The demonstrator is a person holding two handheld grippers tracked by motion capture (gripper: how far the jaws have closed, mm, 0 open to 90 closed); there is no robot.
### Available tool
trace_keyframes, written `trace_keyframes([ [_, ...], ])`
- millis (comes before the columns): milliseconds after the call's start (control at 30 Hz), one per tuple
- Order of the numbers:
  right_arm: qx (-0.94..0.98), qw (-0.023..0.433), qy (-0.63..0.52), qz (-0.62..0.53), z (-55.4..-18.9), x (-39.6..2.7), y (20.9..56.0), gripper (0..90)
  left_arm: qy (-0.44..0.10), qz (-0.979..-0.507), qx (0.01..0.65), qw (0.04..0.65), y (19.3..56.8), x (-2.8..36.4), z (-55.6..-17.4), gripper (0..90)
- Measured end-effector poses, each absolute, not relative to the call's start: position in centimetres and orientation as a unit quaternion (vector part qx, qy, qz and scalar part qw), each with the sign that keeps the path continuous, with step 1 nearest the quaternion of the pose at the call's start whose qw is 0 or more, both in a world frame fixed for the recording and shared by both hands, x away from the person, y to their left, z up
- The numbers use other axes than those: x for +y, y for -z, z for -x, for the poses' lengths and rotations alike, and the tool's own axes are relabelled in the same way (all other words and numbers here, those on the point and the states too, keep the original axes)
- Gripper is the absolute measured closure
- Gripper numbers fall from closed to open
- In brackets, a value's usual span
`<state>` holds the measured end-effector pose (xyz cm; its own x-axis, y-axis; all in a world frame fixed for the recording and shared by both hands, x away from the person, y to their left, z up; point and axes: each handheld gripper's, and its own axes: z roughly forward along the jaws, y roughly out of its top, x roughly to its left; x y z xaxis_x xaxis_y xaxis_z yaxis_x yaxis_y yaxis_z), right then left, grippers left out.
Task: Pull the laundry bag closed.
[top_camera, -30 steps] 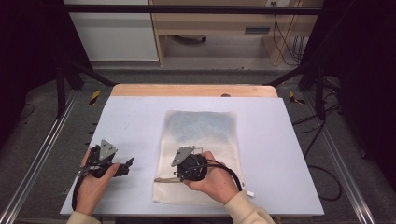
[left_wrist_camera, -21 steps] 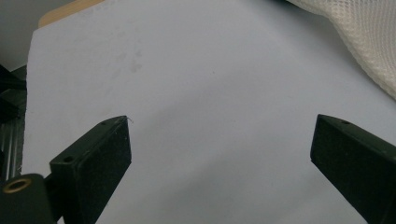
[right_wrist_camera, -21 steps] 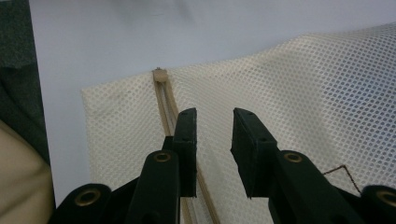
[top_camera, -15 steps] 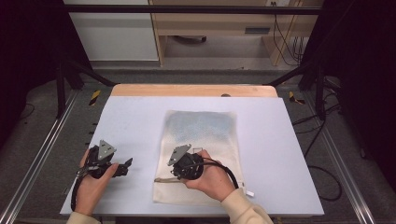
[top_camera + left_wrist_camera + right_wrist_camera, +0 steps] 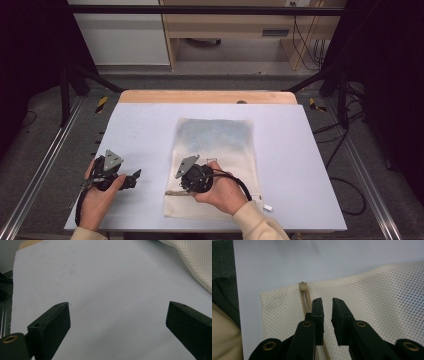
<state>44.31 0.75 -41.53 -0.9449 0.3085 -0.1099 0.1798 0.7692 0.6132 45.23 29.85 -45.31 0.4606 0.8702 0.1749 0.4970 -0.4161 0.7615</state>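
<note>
A cream mesh bag (image 5: 215,145) lies flat on the white table (image 5: 140,130), a little right of centre. Its tan zipper (image 5: 305,296) runs along the near-left part of the bag and ends close to the bag's edge. My right gripper (image 5: 176,189) is low over that part of the bag. In the right gripper view its jaws (image 5: 327,301) stand almost together just beside the zipper, with only mesh showing in the slit. My left gripper (image 5: 134,179) rests at the table's near left, wide open (image 5: 117,307) over bare table. A corner of the bag (image 5: 192,260) shows in the left gripper view.
A wooden strip (image 5: 207,96) borders the table's far edge. Metal rails (image 5: 45,170) run along both sides, and black frame legs (image 5: 65,95) stand at the far corners. A cable (image 5: 240,182) loops from the right gripper across the bag.
My right gripper has moved left across the bag toward its left edge and the zipper. The left gripper has stayed in place.
</note>
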Motion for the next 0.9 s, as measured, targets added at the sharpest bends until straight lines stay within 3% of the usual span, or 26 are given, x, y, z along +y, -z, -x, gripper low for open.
trace_keyframes([
  [900,0.945,0.052,-0.304,-0.112,-44.4,5.0,43.4,75.2,-0.284,-0.79,0.435,0.325,45.2,30.1,-45.2,5.7],
])
